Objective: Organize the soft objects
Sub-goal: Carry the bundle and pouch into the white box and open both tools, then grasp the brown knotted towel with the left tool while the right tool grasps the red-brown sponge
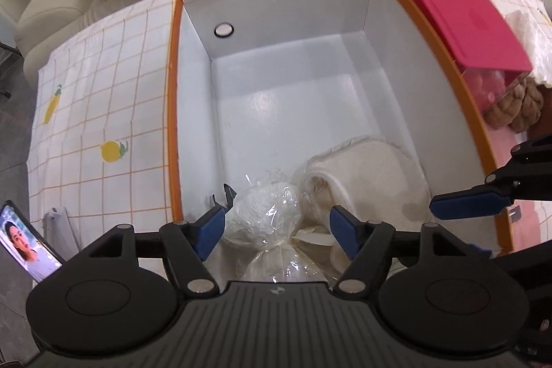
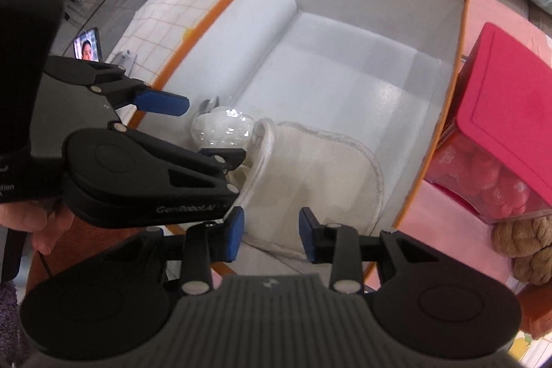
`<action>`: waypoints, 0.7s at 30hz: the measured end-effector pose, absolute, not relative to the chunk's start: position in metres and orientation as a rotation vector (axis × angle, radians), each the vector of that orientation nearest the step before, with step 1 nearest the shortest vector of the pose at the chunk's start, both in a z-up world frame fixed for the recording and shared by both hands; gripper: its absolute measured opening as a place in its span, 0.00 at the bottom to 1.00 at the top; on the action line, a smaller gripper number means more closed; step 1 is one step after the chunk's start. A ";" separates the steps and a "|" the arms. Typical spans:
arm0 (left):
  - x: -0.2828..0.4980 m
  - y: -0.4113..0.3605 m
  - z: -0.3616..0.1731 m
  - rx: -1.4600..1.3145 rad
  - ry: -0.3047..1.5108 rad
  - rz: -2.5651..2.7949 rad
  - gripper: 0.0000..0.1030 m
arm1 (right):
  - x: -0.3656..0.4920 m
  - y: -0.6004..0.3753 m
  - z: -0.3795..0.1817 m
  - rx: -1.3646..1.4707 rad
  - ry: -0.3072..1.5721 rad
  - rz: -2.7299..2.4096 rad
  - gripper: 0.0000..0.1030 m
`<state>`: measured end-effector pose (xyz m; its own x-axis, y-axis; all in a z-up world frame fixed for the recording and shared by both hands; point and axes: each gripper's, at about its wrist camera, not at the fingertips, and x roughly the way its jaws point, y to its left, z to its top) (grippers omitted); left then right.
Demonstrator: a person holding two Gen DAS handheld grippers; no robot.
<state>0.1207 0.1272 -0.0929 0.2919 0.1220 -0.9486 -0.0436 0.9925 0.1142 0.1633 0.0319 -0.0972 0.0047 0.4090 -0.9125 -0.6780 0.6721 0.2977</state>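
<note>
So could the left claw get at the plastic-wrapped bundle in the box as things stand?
Probably yes: the left claw hangs open right over the plastic-wrapped bundle in the box, nothing between them; the cream slipper lies just beside it.

My left gripper (image 1: 276, 223) hides the bottom of the plastic bag (image 1: 265, 216). At three o'clock, the red box (image 1: 472, 26) covers part of the brown plush toy (image 1: 517, 109). At eight o'clock, the picture's edge cuts off the phone (image 1: 27, 247). My right gripper (image 2: 270, 235) hides the near edge of the white cloth (image 2: 310, 175).
</note>
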 end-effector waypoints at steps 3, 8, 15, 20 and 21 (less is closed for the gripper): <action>0.118 0.121 -0.081 0.082 1.244 0.113 0.79 | 0.159 0.021 -0.085 -0.249 1.266 0.852 0.38; 0.109 0.105 -0.056 0.097 1.166 0.104 0.79 | 0.151 -0.007 -0.063 -0.205 1.188 0.810 0.43; 0.096 0.067 -0.024 0.120 1.036 0.048 0.77 | 0.128 -0.063 -0.029 -0.128 1.018 0.691 0.43; 0.083 0.034 -0.009 0.149 0.904 -0.075 0.74 | 0.112 -0.110 -0.014 -0.090 0.909 0.556 0.43; 0.082 0.028 -0.009 0.147 0.882 -0.087 0.74 | 0.109 -0.119 -0.012 -0.085 0.891 0.530 0.44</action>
